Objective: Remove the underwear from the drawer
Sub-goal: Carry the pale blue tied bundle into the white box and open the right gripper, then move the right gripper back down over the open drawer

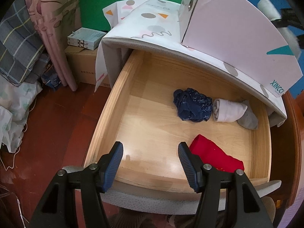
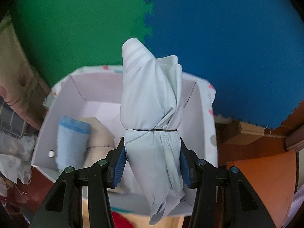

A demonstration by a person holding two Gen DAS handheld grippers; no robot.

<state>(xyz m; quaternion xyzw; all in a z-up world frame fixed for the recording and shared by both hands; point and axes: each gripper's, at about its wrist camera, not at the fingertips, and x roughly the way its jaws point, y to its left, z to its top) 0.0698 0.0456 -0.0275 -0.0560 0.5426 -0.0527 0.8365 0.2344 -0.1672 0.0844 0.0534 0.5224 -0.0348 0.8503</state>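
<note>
In the left wrist view the wooden drawer (image 1: 114,102) stands pulled open. Inside lie a crumpled navy underwear (image 1: 192,107), a white-and-grey rolled garment (image 1: 233,113) and a red garment (image 1: 214,154). My left gripper (image 1: 150,148) is open and empty above the drawer's front, left of the red garment. In the right wrist view my right gripper (image 2: 152,152) is shut on a pale blue rolled underwear (image 2: 152,114) tied with a black band, held above the white box (image 2: 201,114). The box holds a light blue roll (image 2: 71,142) and a beige roll (image 2: 100,140).
The white box (image 1: 237,38) sits on the cabinet top (image 1: 152,28) covered in patterned cloth. Cardboard boxes (image 1: 83,64) and hanging cloth (image 1: 51,28) stand left of the cabinet. Red-brown floor (image 1: 57,123) lies left. Green and blue foam wall (image 2: 209,38) is behind.
</note>
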